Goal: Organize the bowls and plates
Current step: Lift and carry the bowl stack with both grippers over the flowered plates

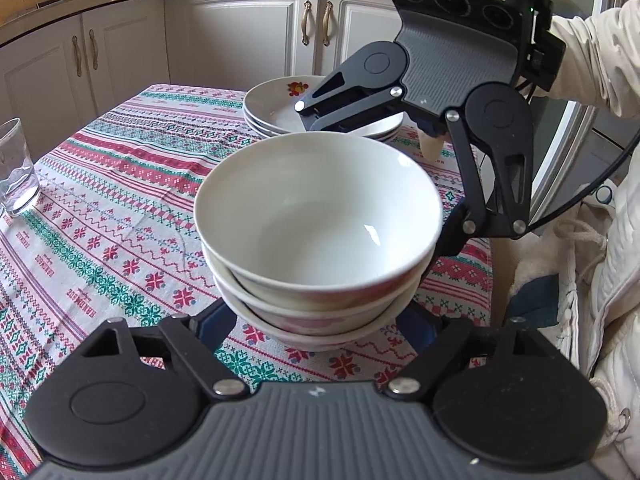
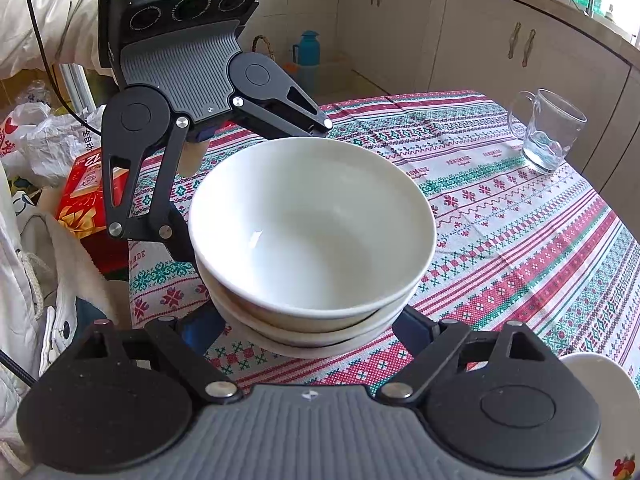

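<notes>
Covering the table is a patterned tablecloth (image 1: 100,208), red, green and white, and near its middle stands a stack of three white bowls (image 1: 316,232). Both grippers flank that stack from opposite sides: the left gripper (image 1: 316,332) and the right gripper (image 2: 316,332) each have their fingers spread wide around the lower bowls, though whether the pads actually press the sides cannot be told. Beyond sits a stack of plates (image 1: 276,108). A glass mug (image 2: 548,132) stands well apart.
</notes>
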A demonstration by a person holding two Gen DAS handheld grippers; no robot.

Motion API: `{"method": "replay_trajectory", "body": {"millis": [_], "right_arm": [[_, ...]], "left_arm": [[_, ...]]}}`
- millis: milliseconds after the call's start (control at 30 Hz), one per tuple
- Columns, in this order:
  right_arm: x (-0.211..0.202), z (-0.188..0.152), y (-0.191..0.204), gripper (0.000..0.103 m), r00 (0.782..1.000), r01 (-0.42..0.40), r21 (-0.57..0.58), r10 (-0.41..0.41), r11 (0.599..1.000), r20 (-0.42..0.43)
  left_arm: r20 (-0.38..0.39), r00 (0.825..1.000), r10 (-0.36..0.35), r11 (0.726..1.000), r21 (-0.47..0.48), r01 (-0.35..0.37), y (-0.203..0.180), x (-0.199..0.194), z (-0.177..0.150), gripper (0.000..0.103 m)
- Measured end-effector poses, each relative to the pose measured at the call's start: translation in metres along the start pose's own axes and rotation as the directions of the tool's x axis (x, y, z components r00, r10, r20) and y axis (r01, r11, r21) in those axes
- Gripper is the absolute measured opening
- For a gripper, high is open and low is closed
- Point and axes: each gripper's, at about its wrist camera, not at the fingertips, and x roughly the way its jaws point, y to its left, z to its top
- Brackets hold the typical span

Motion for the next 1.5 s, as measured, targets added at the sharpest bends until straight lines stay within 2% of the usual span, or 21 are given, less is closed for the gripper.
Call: {"method": "replay_trajectory", "body": {"millis": [400,633,1067,1333,1500], "right_arm": [[-0.002,0.001,0.003,0.092,1.000,0.013,0.009,-0.013,1.000,-0.006],[-0.017,0.000,0.003,0.092,1.000,0.020,0.011,-0.020,1.000,0.002],[-0.072,-0.017,-0.017,0.092,0.995,0.099,0.038,-0.100,0.994,0.021],[-0.104,-0.040,-0.048,0.092,0.984,0.177,0.067,-0.178,0.982,0.015],[-0.115,-0.060,-0.068,0.092,0.976,0.218,0.100,-0.219,0.971,0.001]], "left_arm": [[-0.011,1.000,0.008,1.000,-0.020,-0.009,-0.003,0.001,0.004,0.086],[-0.005,1.000,0.015,1.000,-0.007,-0.015,-0.011,-0.004,0.021,0.086],[0.025,1.000,-0.005,0.997,0.073,0.003,-0.018,0.019,0.087,0.085],[0.044,0.998,-0.034,0.990,0.137,0.027,-0.011,0.057,0.132,0.085],[0.030,0.998,-0.055,0.985,0.166,0.049,-0.005,0.088,0.153,0.085]]}}
